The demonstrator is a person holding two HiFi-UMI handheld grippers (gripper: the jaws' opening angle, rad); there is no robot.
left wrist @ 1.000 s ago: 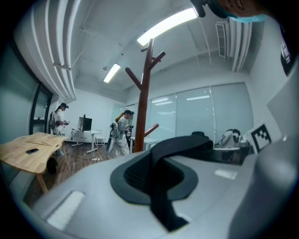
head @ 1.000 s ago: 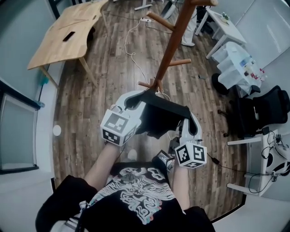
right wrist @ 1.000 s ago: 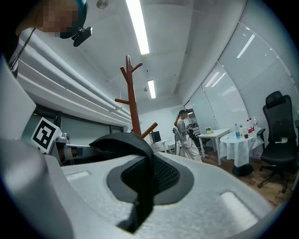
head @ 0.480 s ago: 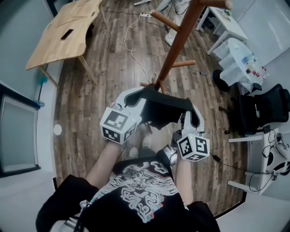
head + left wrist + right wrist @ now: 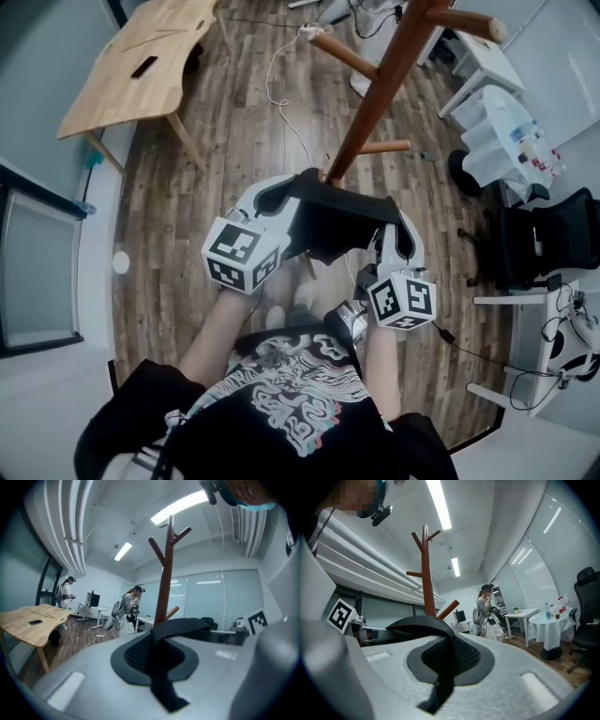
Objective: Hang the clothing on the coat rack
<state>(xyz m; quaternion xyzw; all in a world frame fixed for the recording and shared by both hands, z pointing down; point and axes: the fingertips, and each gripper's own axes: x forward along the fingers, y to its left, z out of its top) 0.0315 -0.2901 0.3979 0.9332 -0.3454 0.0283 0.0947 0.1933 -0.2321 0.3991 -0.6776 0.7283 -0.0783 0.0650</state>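
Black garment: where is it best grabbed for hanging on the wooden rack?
Its top edge, pinched near each end from the person's side, as the left gripper and right gripper have it. The black garment is limp; its edge then spans between them, ready to loop over a coat rack peg.

The clothing [image 5: 337, 225] spans from the left tongs [image 5: 298, 190] to the right tongs [image 5: 392, 228], just before the coat rack [image 5: 377, 98]. A tabletop [image 5: 131, 70] stands well left of the coat rack, a chair [image 5: 544, 234] to its right.
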